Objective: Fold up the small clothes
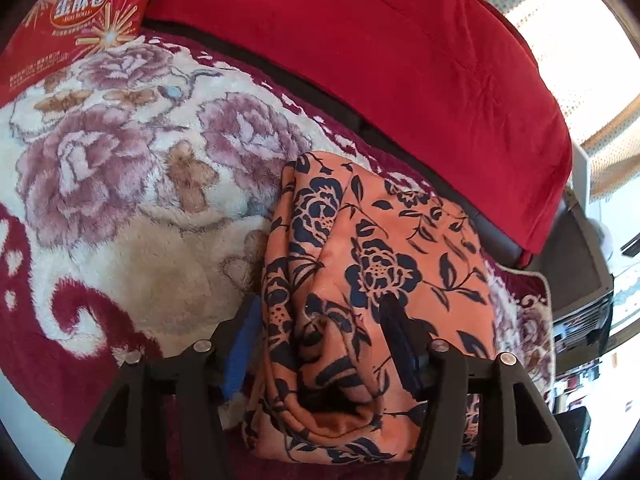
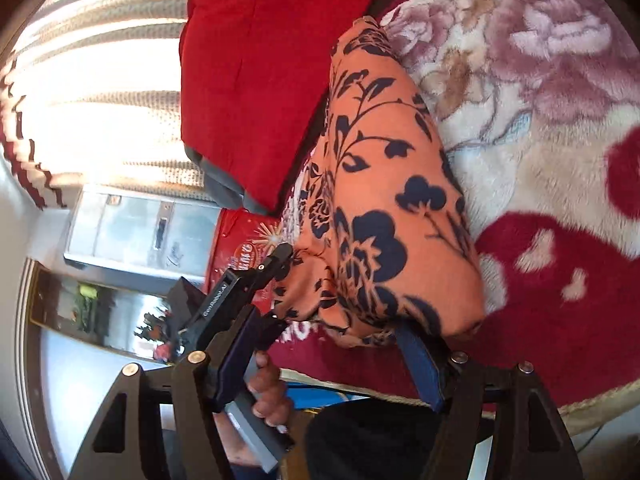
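Observation:
A folded orange garment with dark blue flowers [image 1: 372, 264] lies on a plush floral blanket [image 1: 120, 168]. My left gripper [image 1: 320, 312] is open, its blue-padded fingers [image 1: 240, 356] on either side of the garment's near end, with cloth bunched between them. In the right wrist view the same garment [image 2: 384, 184] runs away from the camera. My right gripper [image 2: 332, 340] is open with the garment's near edge resting over its right finger [image 2: 420, 364]. The left gripper [image 2: 280, 264] shows there at the garment's left side.
A red cushion [image 1: 380, 52] lies behind the garment. A red snack bag [image 1: 72, 20] sits at the blanket's far left corner. Curtains [image 2: 100, 60] and a window are at the side. A hand [image 2: 272, 392] holds a gripper handle below.

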Demonstrator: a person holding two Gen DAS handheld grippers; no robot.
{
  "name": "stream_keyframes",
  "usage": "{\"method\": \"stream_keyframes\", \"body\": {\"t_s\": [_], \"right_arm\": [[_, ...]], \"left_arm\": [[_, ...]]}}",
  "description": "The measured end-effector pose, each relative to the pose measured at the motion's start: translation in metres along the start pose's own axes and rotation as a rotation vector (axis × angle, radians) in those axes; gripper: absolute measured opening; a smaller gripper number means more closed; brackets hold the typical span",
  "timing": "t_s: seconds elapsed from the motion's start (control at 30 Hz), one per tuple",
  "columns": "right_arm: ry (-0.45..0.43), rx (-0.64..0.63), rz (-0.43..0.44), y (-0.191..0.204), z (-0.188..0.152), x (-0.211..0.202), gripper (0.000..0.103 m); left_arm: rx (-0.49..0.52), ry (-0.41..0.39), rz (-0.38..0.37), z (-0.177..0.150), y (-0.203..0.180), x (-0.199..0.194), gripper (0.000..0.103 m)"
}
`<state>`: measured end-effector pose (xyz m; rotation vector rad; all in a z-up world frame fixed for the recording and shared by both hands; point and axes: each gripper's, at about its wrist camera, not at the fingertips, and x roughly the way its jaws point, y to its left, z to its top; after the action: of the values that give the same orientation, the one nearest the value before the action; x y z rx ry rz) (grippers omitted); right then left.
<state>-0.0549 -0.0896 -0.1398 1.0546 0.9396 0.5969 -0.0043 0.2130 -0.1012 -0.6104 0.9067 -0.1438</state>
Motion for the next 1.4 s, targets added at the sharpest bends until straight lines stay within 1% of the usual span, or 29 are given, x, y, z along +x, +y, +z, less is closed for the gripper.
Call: {"method": "stream_keyframes", "body": {"t_s": [0.13, 0.17, 0.2, 0.23, 0.27, 0.3, 0.33, 0.37, 0.47, 0.5, 0.53, 0.57, 0.6, 0.63, 0.67, 0.7, 0.73, 0.77, 0.8, 0.83, 0.87, 0.93, 1.0, 1.07, 1.17, 1.23, 1.3, 1.37, 1.4], "right_arm": [[-0.077, 0.077, 0.004, -0.013, 0.008, 0.001, 0.07], [-0.093, 0.085, 0.007, -0.016, 0.01, 0.002, 0.069], [-0.101, 0.1, 0.004, -0.021, 0.012, 0.004, 0.056], [-0.097, 0.113, 0.002, -0.023, 0.013, 0.006, 0.023], [-0.087, 0.118, 0.005, -0.026, 0.015, 0.006, 0.018], [-0.085, 0.114, 0.007, -0.027, 0.017, 0.004, 0.017], [-0.096, 0.091, 0.004, -0.022, 0.018, -0.002, 0.014], [-0.108, 0.066, 0.004, -0.015, 0.018, -0.009, 0.013], [-0.207, -0.057, -0.015, 0.015, 0.02, -0.047, 0.011], [-0.223, -0.082, -0.034, 0.017, 0.023, -0.058, 0.011], [-0.209, -0.073, -0.039, 0.012, 0.026, -0.06, 0.011], [-0.178, -0.047, -0.057, -0.001, 0.028, -0.058, 0.012], [-0.161, -0.026, -0.07, -0.01, 0.028, -0.055, 0.013], [-0.115, 0.003, -0.089, -0.025, 0.023, -0.05, 0.015], [-0.093, 0.007, -0.09, -0.031, 0.021, -0.049, 0.016], [-0.074, 0.001, -0.087, -0.034, 0.018, -0.05, 0.02], [-0.062, -0.023, -0.091, -0.034, 0.014, -0.055, 0.028], [-0.055, -0.051, -0.101, -0.032, 0.012, -0.059, 0.031], [-0.048, -0.084, -0.114, -0.029, 0.012, -0.064, 0.042], [-0.04, -0.123, -0.135, -0.023, 0.012, -0.069, 0.067], [-0.046, -0.153, -0.159, -0.016, 0.014, -0.073, 0.075], [-0.072, -0.233, -0.202, -0.001, 0.018, -0.083, 0.076], [-0.084, -0.287, -0.212, 0.013, 0.024, -0.089, 0.076], [-0.09, -0.333, -0.239, 0.025, 0.035, -0.086, 0.076], [-0.053, -0.379, -0.31, 0.031, 0.06, -0.062, 0.076], [-0.022, -0.399, -0.369, 0.031, 0.08, -0.037, 0.076], [0.018, -0.401, -0.391, 0.027, 0.101, -0.018, 0.076], [0.033, -0.402, -0.432, 0.027, 0.112, -0.002, 0.076], [0.059, -0.399, -0.436, 0.025, 0.117, 0.007, 0.076]], "left_arm": [[0.035, -0.013, 0.039, -0.004, -0.006, -0.001, 0.061], [0.049, -0.017, 0.061, -0.005, -0.008, 0.0, 0.058], [0.067, -0.022, 0.078, -0.007, -0.01, 0.0, 0.051], [0.084, -0.018, 0.093, -0.009, -0.013, 0.0, 0.035], [0.101, -0.017, 0.115, -0.011, -0.016, 0.0, 0.026], [0.117, -0.035, 0.132, -0.013, -0.019, -0.004, 0.023], [0.13, -0.05, 0.131, -0.015, -0.023, -0.009, 0.02], [0.135, -0.061, 0.122, -0.016, -0.027, -0.015, 0.019], [0.162, -0.145, 0.038, -0.026, -0.048, -0.049, 0.019], [0.183, -0.173, 0.02, -0.032, -0.054, -0.056, 0.019], [0.208, -0.186, 0.023, -0.037, -0.059, -0.056, 0.019], [0.231, -0.174, 0.054, -0.043, -0.058, -0.045, 0.019], [0.224, -0.134, 0.08, -0.046, -0.052, -0.028, 0.019], [0.204, -0.092, 0.097, -0.048, -0.043, -0.014, 0.019], [0.18, -0.037, 0.129, -0.05, -0.031, 0.004, 0.019], [0.168, -0.012, 0.145, -0.054, -0.02, 0.014, 0.02], [0.169, -0.031, 0.122, -0.058, -0.014, 0.014, 0.022], [0.186, -0.053, 0.113, -0.06, -0.013, 0.011, 0.022], [0.204, -0.059, 0.121, -0.061, -0.015, 0.01, 0.022], [0.223, -0.061, 0.131, -0.062, -0.018, 0.009, 0.022], [0.241, -0.065, 0.141, -0.062, -0.02, 0.009, 0.022], [0.254, -0.074, 0.144, -0.062, -0.02, 0.009, 0.022], [0.257, -0.087, 0.141, -0.063, -0.02, 0.009, 0.022], [0.267, -0.098, 0.142, -0.065, -0.018, 0.009, 0.023], [0.269, -0.104, 0.136, -0.067, -0.02, 0.009, 0.023], [0.265, -0.101, 0.127, -0.066, -0.02, 0.008, 0.023], [0.262, -0.101, 0.114, -0.066, -0.017, 0.008, 0.023], [0.26, -0.101, 0.107, -0.065, -0.016, 0.008, 0.023], [0.262, -0.102, 0.107, -0.065, -0.016, 0.008, 0.023]]}}
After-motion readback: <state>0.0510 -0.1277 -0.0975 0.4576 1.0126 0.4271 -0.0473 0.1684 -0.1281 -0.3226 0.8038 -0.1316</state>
